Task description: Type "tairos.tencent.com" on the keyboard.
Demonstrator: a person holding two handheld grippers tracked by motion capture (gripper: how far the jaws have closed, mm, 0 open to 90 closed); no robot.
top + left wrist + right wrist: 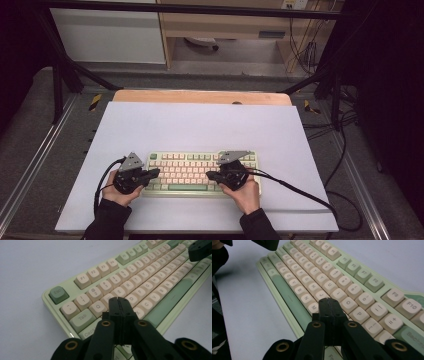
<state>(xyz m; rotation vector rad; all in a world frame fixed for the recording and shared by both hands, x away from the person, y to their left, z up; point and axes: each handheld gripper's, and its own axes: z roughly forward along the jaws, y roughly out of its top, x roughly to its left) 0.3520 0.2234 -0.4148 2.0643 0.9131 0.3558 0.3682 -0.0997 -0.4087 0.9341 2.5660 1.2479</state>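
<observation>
A pale green keyboard (186, 172) with cream and green keycaps lies on the white table top, near the front. My left gripper (155, 172) hovers over the keyboard's left end, jaws shut with nothing between them. In the left gripper view, the left gripper (119, 300) has its tips just above the keys near S and the keyboard (130, 282). My right gripper (210, 175) is over the right half, also shut and empty. In the right gripper view, the right gripper (328, 301) has its tips above the keys near K on the keyboard (317, 277).
The white sheet (200, 125) covers most of a wooden table (200, 96). Black cables (300, 192) trail from both grippers across the sheet. A metal frame (60, 75) and floor rails surround the table.
</observation>
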